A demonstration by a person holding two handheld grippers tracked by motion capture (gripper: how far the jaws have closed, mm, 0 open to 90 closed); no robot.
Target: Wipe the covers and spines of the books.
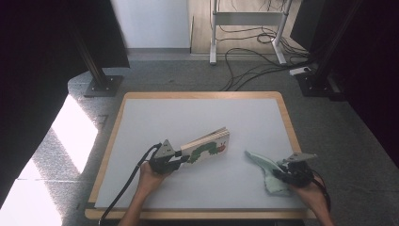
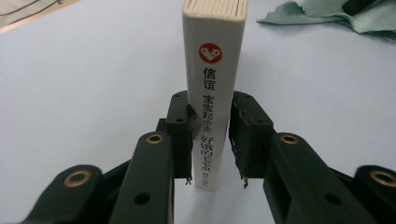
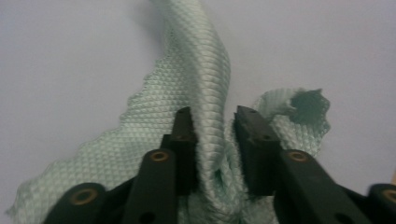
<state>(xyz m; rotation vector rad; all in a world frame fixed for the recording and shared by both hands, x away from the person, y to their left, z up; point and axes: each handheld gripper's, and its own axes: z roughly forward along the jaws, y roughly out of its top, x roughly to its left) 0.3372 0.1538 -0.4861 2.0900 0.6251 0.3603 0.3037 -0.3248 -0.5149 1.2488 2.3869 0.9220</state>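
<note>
Left gripper [image 2: 212,140] jaws flank book [image 2: 215,88] spine, its caterpillar cover overhead.

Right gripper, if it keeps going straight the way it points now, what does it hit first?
The right gripper would meet the green cloth first: a raised fold already sits between its jaws and runs on ahead. Beyond it lies bare table.

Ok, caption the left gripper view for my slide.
Left gripper jaws clamp the spine of an upright board book on the white table, green cloth beyond.
</note>
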